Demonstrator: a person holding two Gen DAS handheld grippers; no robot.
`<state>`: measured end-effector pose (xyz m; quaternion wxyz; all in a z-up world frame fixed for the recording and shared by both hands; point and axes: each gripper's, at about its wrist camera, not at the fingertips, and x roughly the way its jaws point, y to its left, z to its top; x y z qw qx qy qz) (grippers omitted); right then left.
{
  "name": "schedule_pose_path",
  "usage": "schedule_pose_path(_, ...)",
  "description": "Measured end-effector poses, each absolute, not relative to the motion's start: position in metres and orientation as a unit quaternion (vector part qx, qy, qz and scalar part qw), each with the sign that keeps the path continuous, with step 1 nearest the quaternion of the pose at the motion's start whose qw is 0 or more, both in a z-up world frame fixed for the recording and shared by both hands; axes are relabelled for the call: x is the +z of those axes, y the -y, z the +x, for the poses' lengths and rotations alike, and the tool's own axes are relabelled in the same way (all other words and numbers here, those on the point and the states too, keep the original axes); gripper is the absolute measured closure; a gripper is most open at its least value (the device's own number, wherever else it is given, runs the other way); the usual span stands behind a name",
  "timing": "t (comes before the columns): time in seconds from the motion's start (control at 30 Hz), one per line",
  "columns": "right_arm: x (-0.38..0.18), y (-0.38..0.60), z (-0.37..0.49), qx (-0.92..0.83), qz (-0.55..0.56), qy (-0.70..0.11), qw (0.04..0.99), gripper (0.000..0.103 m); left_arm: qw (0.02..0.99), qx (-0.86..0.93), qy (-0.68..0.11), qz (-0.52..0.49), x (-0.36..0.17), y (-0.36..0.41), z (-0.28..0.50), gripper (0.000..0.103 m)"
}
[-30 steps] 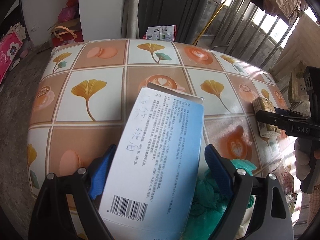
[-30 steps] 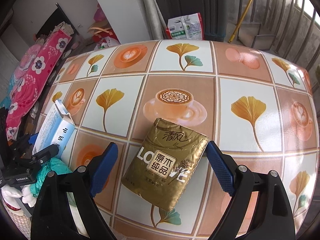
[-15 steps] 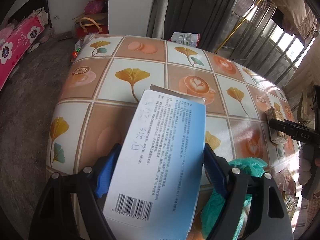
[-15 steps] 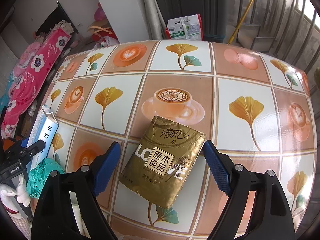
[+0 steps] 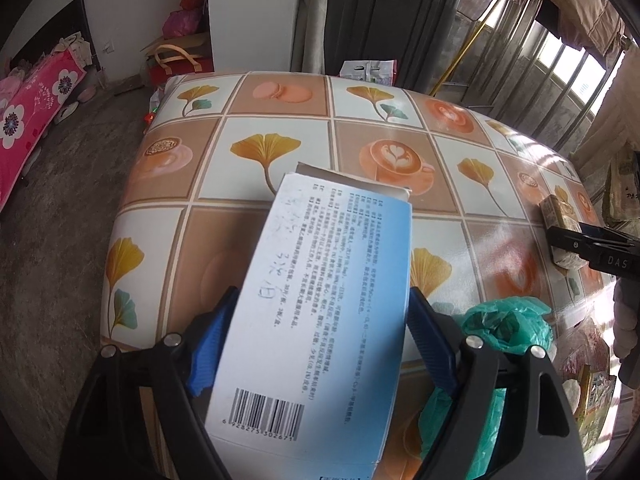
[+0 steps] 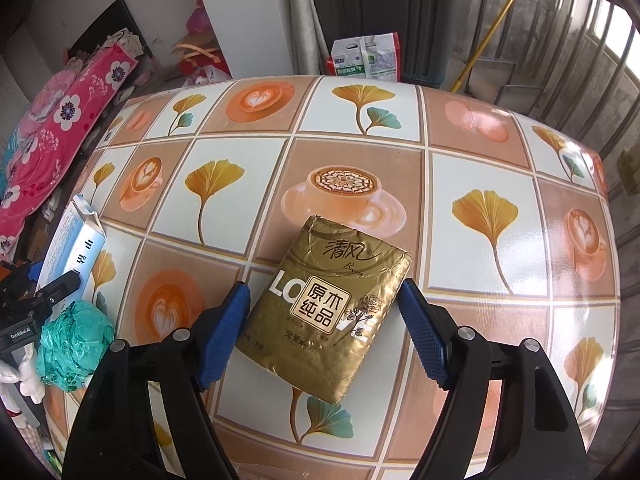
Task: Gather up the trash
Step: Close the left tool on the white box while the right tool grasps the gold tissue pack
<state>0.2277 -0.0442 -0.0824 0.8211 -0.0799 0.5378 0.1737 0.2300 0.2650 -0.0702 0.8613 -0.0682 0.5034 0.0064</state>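
Observation:
My left gripper (image 5: 322, 332) is shut on a light blue carton (image 5: 320, 304) with a barcode and holds it lifted above the near edge of the table. The carton also shows at the left of the right wrist view (image 6: 74, 248). My right gripper (image 6: 324, 320) closes around a gold tissue pack (image 6: 332, 304) that lies on the patterned tablecloth (image 6: 480, 168); both blue pads touch its sides. The pack shows at the right of the left wrist view (image 5: 560, 220). A crumpled green plastic bag (image 5: 504, 324) sits at the table's near edge, and shows in the right wrist view (image 6: 74, 344).
A pink floral quilt (image 6: 52, 132) lies on the floor to the left. A white-green package (image 6: 366, 60) stands beyond the table's far edge. A yellow pole (image 6: 486, 36) leans at the back right by the railing.
My left gripper has pulled back and up from the table with the carton. My right gripper's jaws have closed in on the gold tissue pack.

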Motion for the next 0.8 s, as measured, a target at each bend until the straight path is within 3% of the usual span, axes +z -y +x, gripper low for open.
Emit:
schedule_pose_path(0.37, -0.079, 0.052, 0.227, 0.174, -0.051, -0.542, 0.820, 0.039, 0.865, 0.005, -0.494, -0.086, -0.063, -0.270, 0.227, 0.027)
schedule_pose_path(0.8, -0.059, 0.061, 0.220, 0.180, -0.030, -0.525, 0.831, 0.041, 0.883, 0.005, -0.461, -0.093, -0.036, -0.268, 0.214, 0.028)
